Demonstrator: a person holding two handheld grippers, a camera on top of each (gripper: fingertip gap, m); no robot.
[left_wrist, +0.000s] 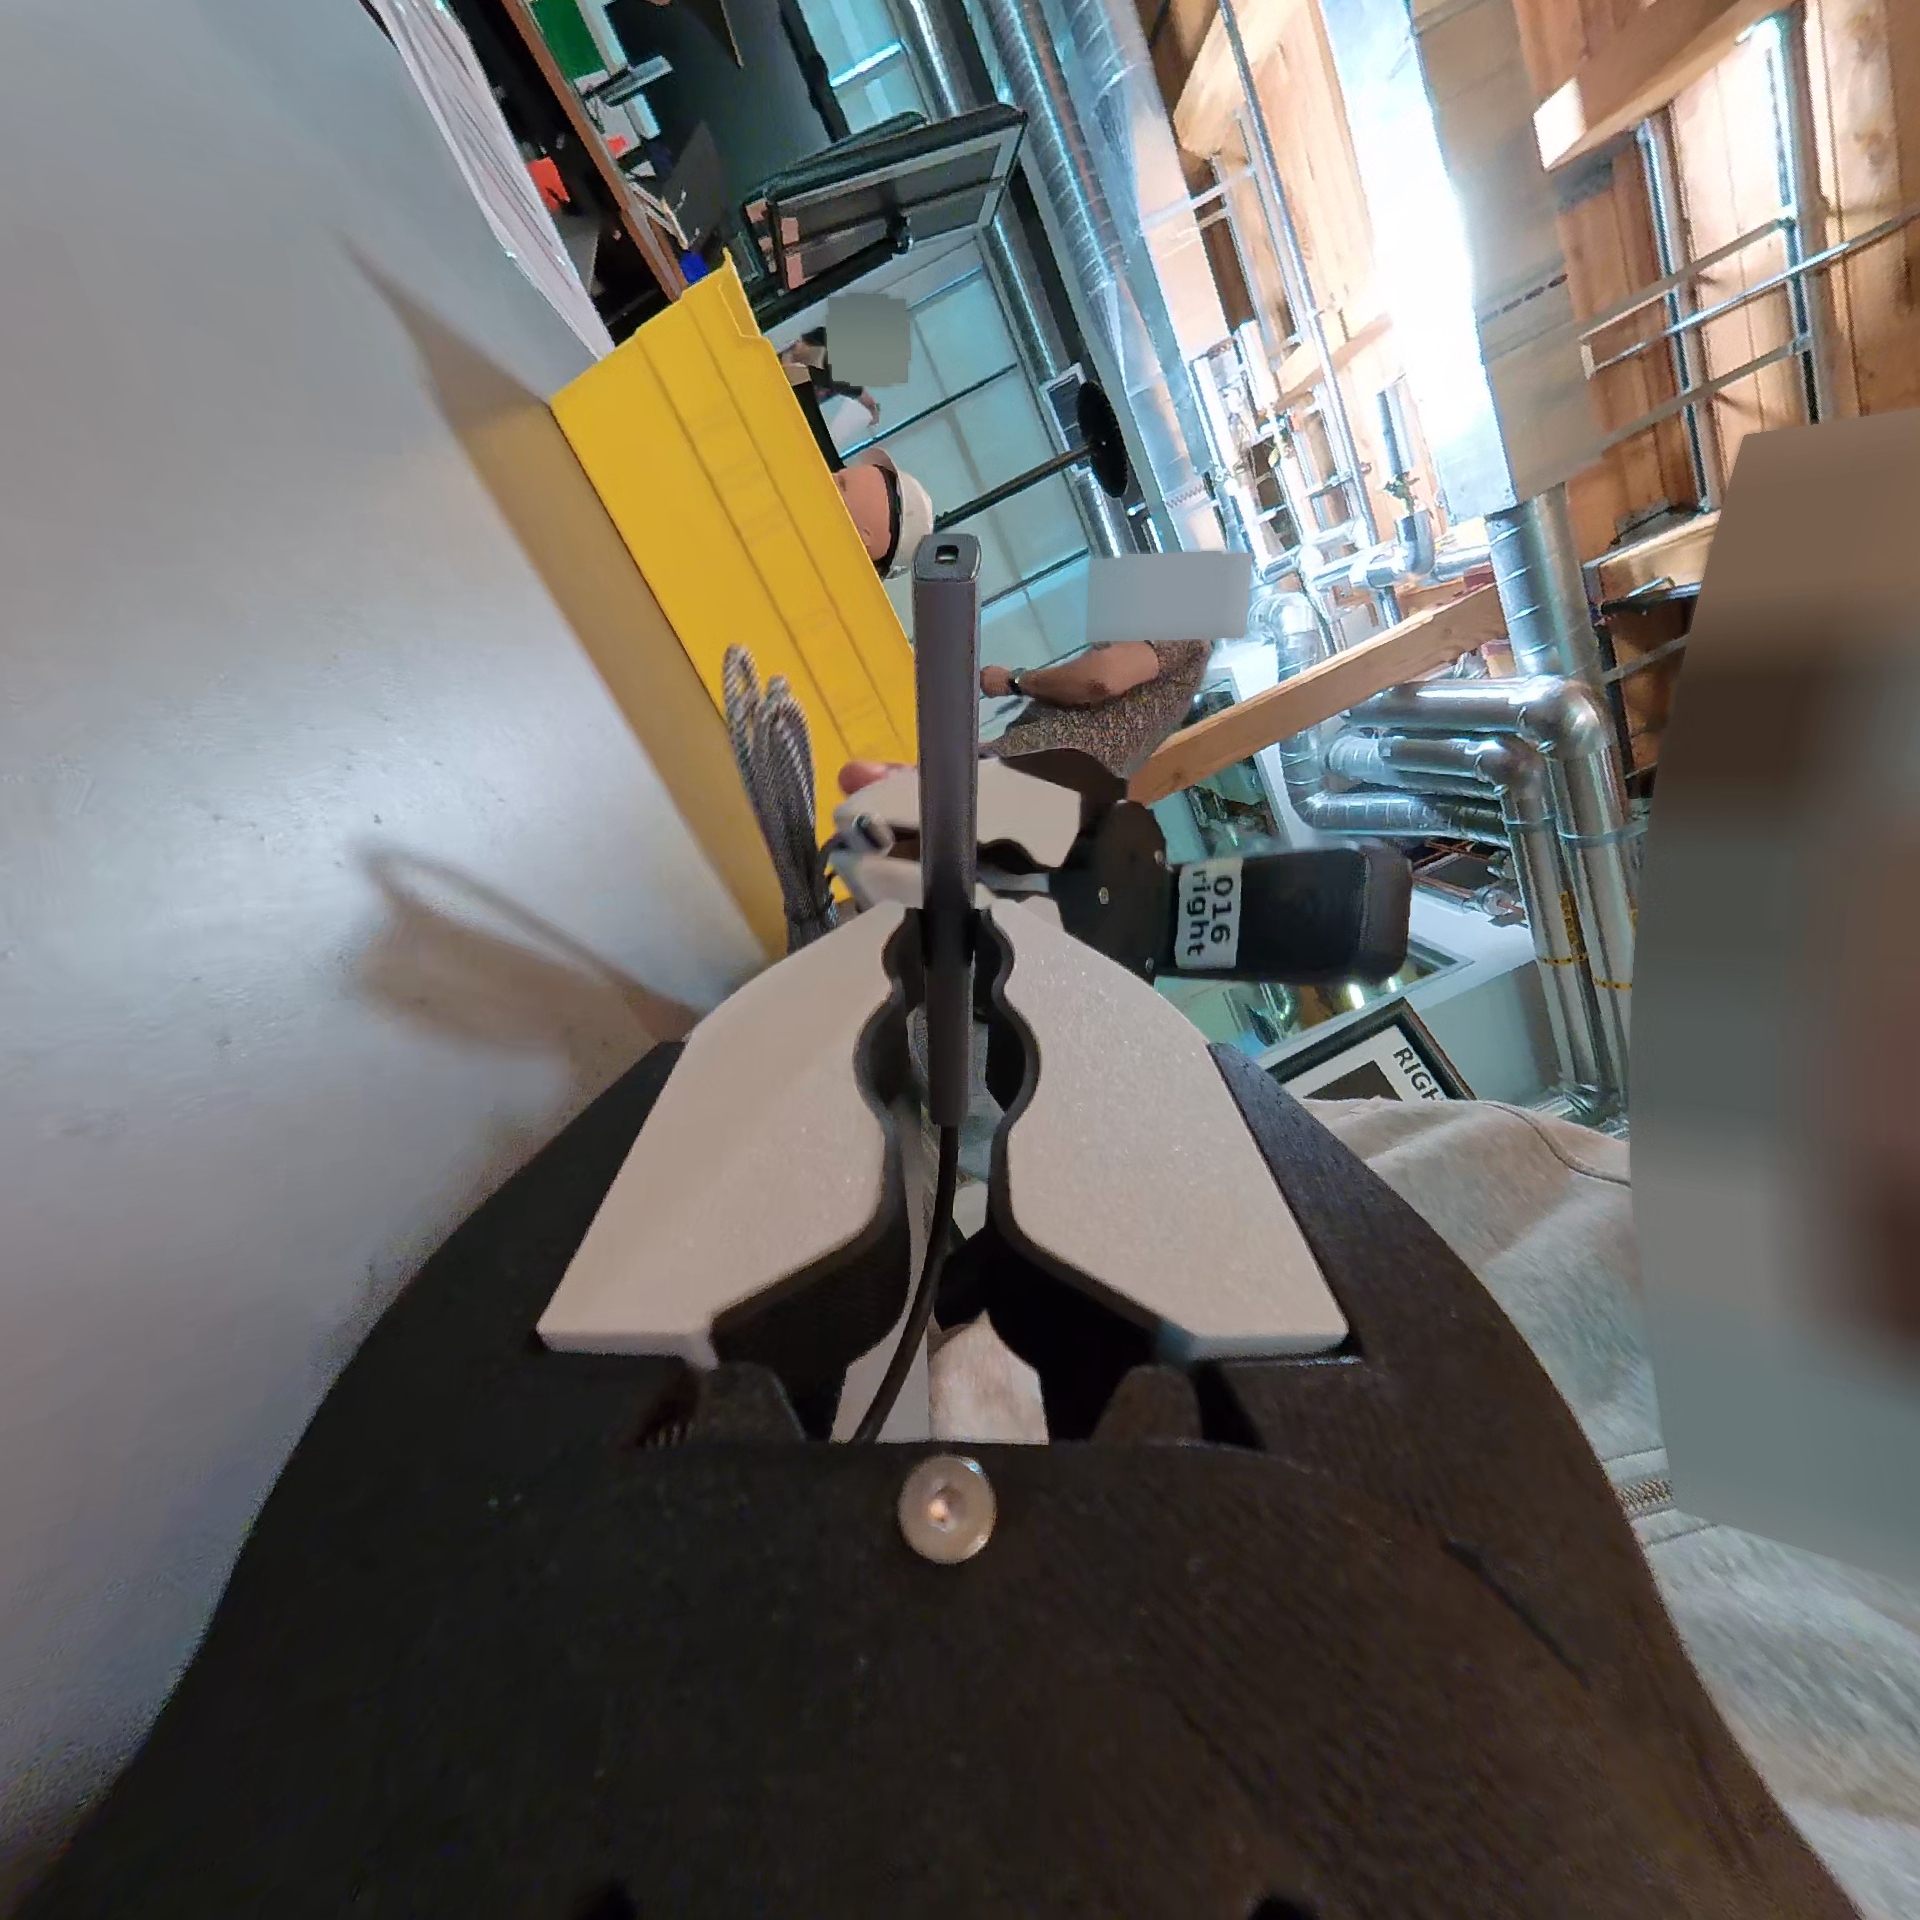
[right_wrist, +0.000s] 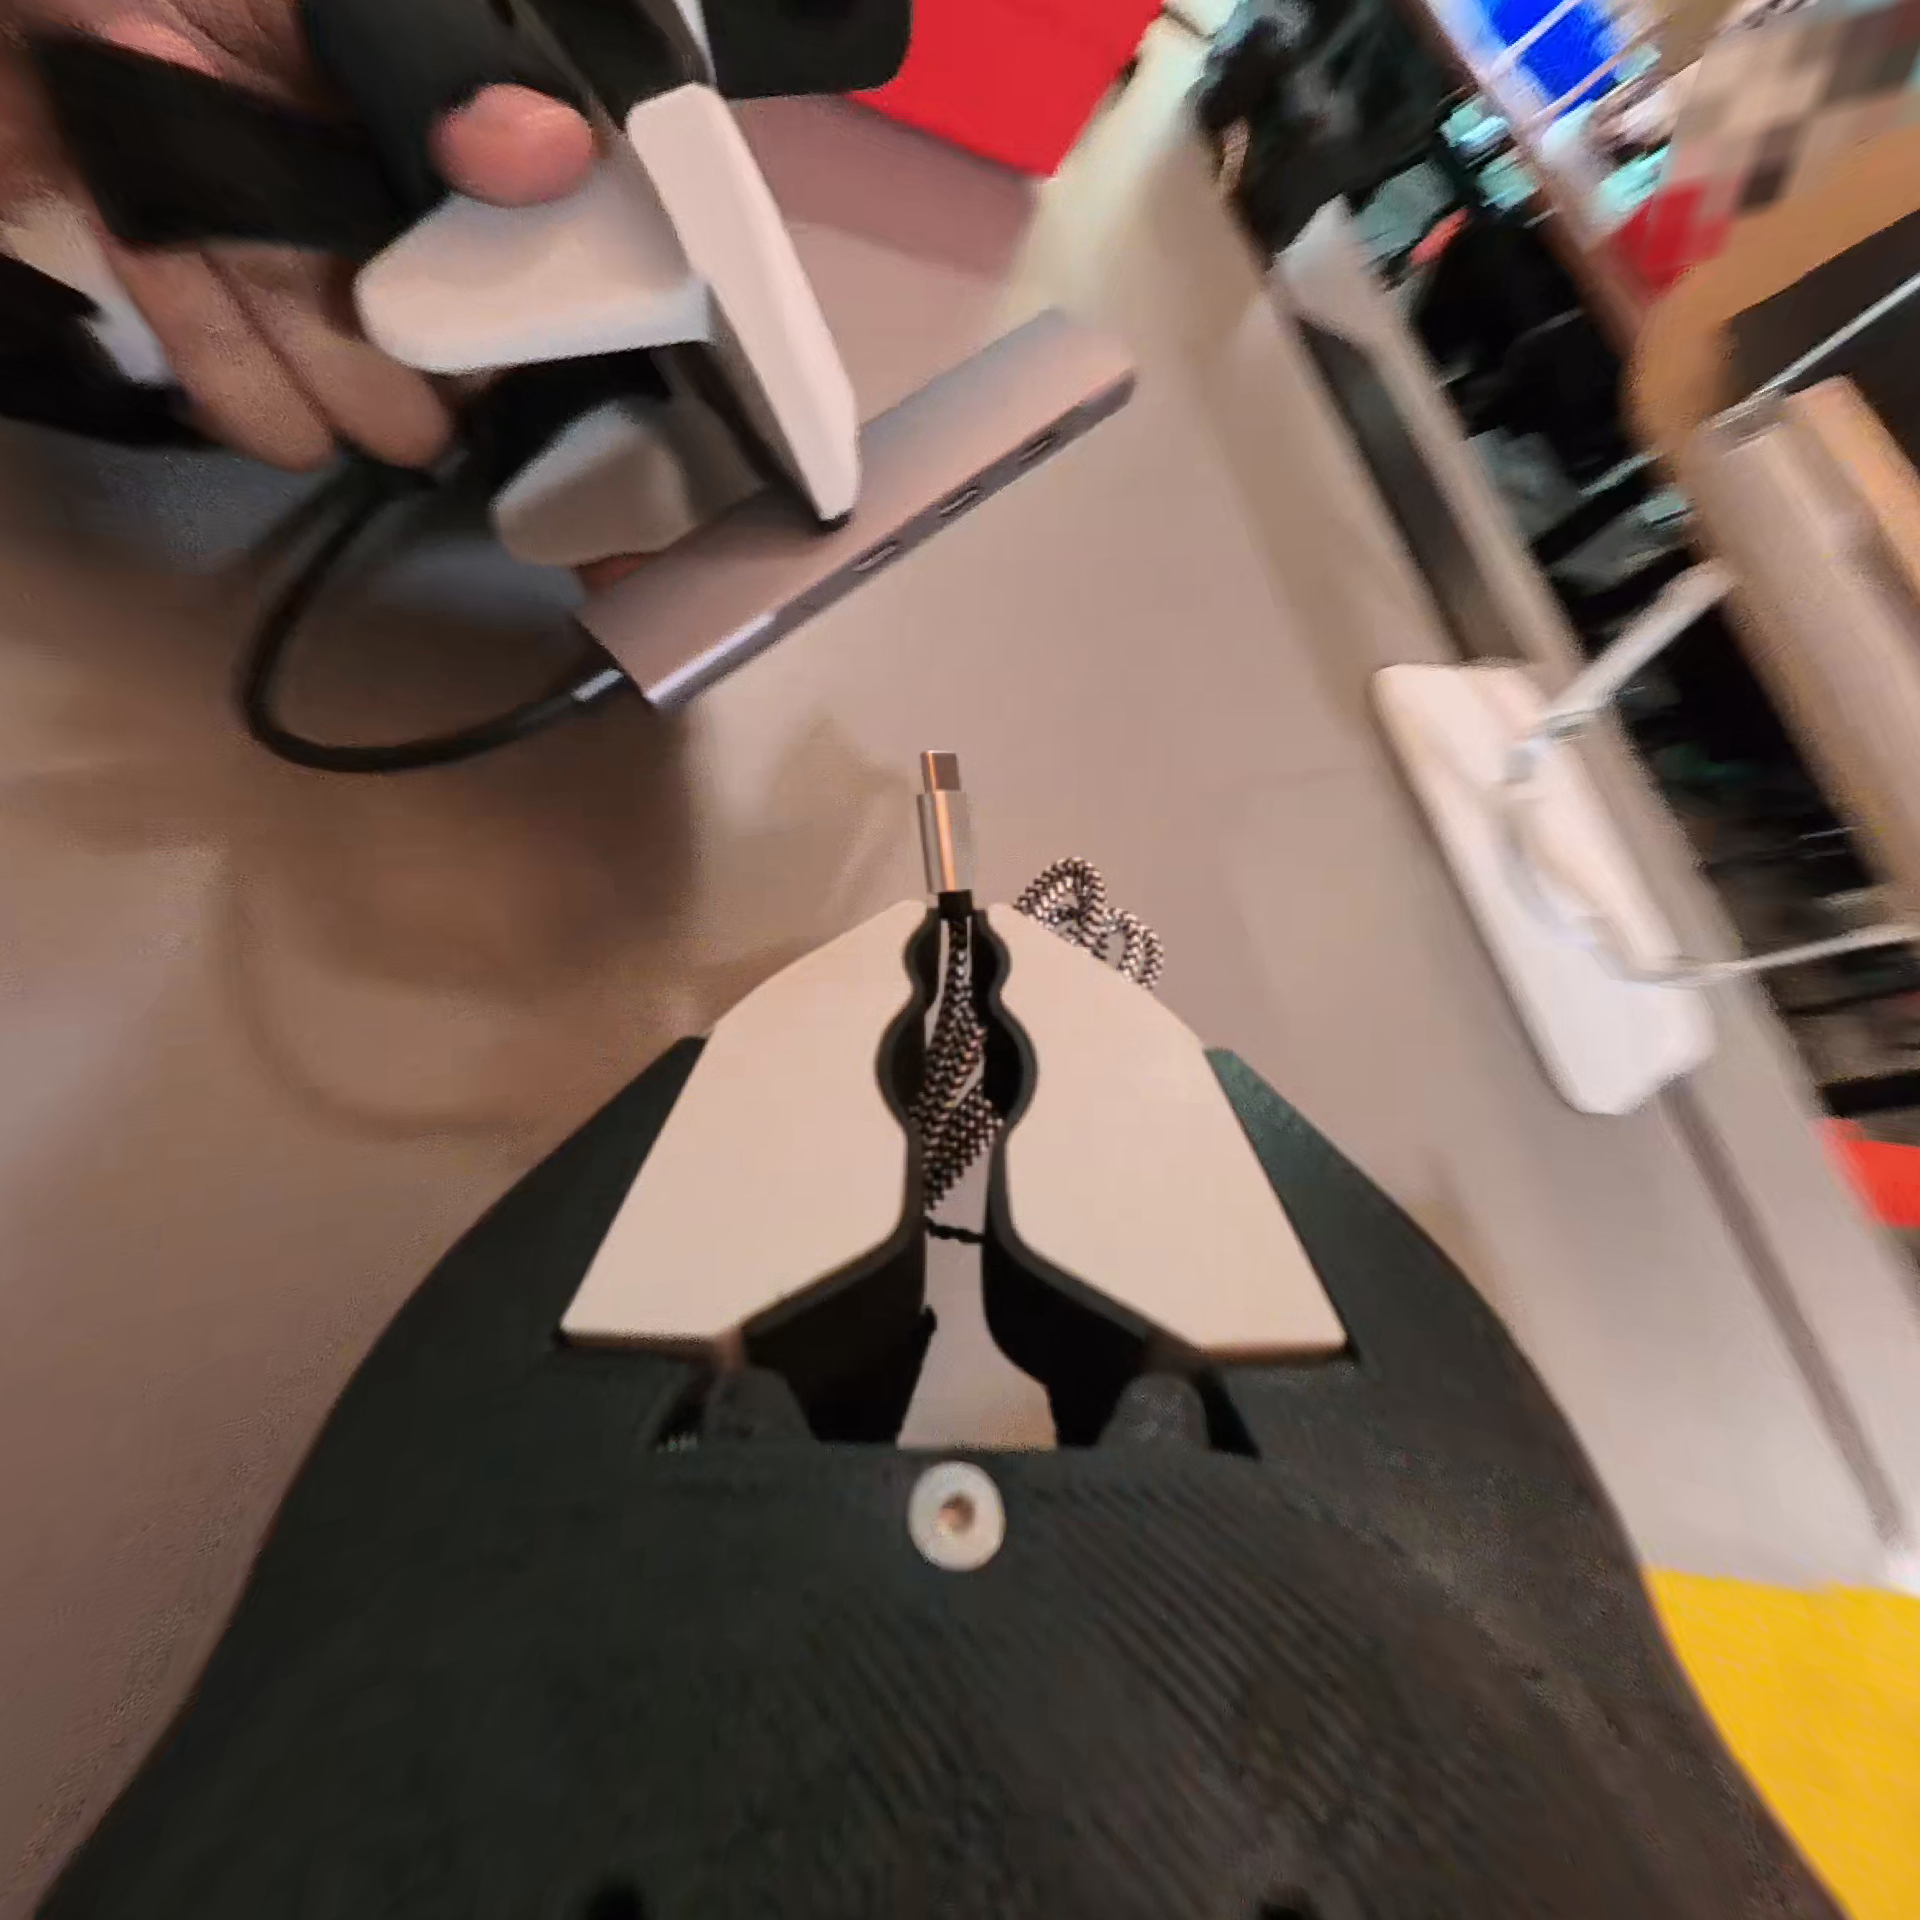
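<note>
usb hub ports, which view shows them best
The right wrist view: the hub lies broadside there, held in the left gripper, with a row of ports along its long side, though blurred. The left wrist view shows the hub only edge-on, a thin grey bar with one opening at its far end.

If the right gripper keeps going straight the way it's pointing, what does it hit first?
Probably bare table. The right gripper holds a braided cable whose metal plug leads. The grey hub lies up-left of that line, though depth is unclear.
</note>
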